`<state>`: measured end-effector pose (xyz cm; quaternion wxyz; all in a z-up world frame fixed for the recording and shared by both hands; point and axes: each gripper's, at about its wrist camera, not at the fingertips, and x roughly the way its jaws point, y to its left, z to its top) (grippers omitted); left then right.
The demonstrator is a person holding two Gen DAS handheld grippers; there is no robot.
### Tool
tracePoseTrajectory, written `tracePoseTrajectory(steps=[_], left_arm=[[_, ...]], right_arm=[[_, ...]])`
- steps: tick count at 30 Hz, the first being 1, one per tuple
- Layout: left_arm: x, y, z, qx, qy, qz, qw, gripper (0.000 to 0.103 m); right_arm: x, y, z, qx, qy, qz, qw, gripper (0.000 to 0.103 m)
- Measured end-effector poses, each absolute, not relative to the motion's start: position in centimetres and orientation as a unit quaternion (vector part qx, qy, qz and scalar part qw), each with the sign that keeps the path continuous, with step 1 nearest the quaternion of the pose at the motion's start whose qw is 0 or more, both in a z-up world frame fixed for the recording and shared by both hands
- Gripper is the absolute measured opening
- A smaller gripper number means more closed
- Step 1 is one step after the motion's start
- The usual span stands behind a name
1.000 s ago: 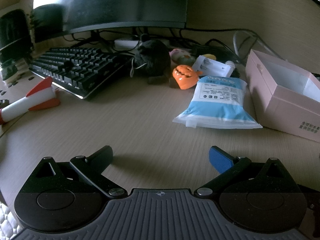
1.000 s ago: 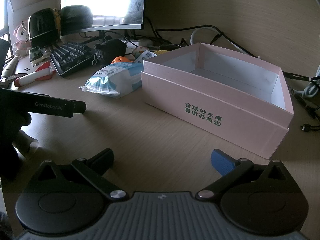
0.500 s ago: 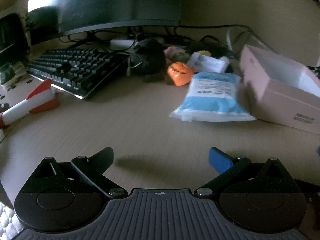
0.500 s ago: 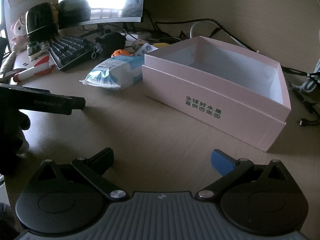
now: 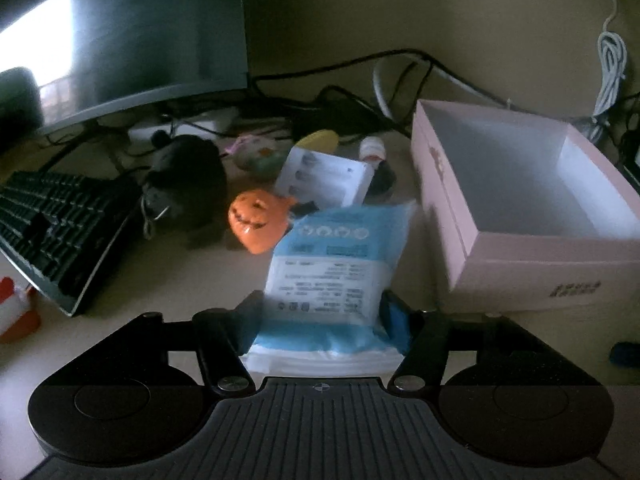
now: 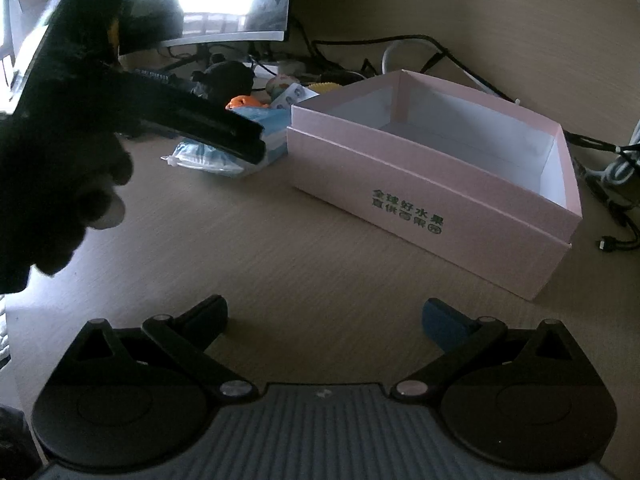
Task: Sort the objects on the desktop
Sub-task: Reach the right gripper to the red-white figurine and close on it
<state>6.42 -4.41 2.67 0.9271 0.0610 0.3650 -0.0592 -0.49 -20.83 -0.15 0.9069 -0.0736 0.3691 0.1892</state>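
A blue and white soft packet (image 5: pixel 332 264) lies on the wooden desk, left of an open, empty pink box (image 5: pixel 520 256). My left gripper (image 5: pixel 322 314) has its jaws closing around the packet's near end, and both fingers touch its sides. In the right wrist view the left gripper (image 6: pixel 256 140) reaches down onto the packet (image 6: pixel 208 158) beside the pink box (image 6: pixel 420 196). My right gripper (image 6: pixel 324 320) hovers open over bare desk in front of the box, with nothing between its fingers.
Behind the packet sit an orange pumpkin toy (image 5: pixel 258 222), a black plush (image 5: pixel 188 184), a white card pack (image 5: pixel 324 178) and small toys. A keyboard (image 5: pixel 52 224) and monitor (image 5: pixel 120 32) stand at the left. A red and white rocket toy (image 5: pixel 12 312) lies at the left edge; cables (image 5: pixel 400 64) run along the back.
My left gripper moved forward and right to the blue packet, and its jaws narrowed from wide open onto the packet's near end. The right gripper stayed where it was, open.
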Motion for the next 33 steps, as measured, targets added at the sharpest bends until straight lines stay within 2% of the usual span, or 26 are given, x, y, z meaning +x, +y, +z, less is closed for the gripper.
tracePoseTrajectory(steps=[3,7,10,12,15,19,20,21,22,23,25,26,27,33], left_arm=[[4.7,-2.2,3.1,0.043,0.366,-0.047,0.928,0.062],[1.6,2.4,2.9,0.033,0.377,0.014,0.926,0.062],[0.7,4.8,3.1,0.016,0.387,0.041,0.921,0.066],[0.4,6.1,3.4,-0.003,0.391,0.046,0.919,0.071],[-0.8,7.5,4.0,-0.036,0.389,0.043,0.920,0.084],[-1.4,7.7,4.4,-0.050,0.384,0.037,0.921,0.090],[-1.5,7.8,4.4,-0.050,0.382,0.033,0.922,0.091],[-1.5,7.8,4.5,-0.049,0.381,0.029,0.923,0.092],[-1.5,7.8,4.5,-0.048,0.379,0.027,0.924,0.093],[-1.4,7.8,4.6,-0.048,0.378,0.025,0.924,0.093],[-1.1,7.7,4.6,-0.048,0.375,0.016,0.926,0.094],[-0.9,7.5,4.5,-0.045,0.374,0.014,0.926,0.094],[-0.7,7.3,4.5,-0.040,0.374,0.013,0.926,0.094],[-0.1,6.0,3.7,-0.023,0.384,-0.003,0.923,0.094]], right_arm=[[-0.4,-20.7,0.5,-0.071,0.364,0.194,0.908,0.103],[-0.3,-17.9,3.5,-0.121,0.273,0.212,0.931,0.103],[2.0,-14.3,5.2,-0.142,0.242,0.236,0.930,0.087],[4.7,-11.2,5.6,-0.150,0.241,0.239,0.929,0.072],[9.1,-6.9,5.3,-0.149,0.255,0.236,0.926,0.070],[13.1,-3.6,3.7,-0.144,0.288,0.217,0.922,0.070],[14.0,-3.0,3.2,-0.150,0.299,0.213,0.918,0.065],[14.5,-2.6,2.8,-0.156,0.308,0.211,0.915,0.050],[15.0,-2.1,2.5,-0.160,0.319,0.214,0.909,0.041],[15.1,-2.3,2.5,-0.157,0.324,0.220,0.906,0.036],[14.4,-2.8,3.0,-0.150,0.319,0.230,0.907,0.033],[14.0,-3.1,3.4,-0.149,0.312,0.234,0.909,0.022],[13.4,-3.5,3.9,-0.147,0.310,0.238,0.909,0.003],[8.7,-7.2,6.2,-0.140,0.297,0.256,0.909,0.003]])
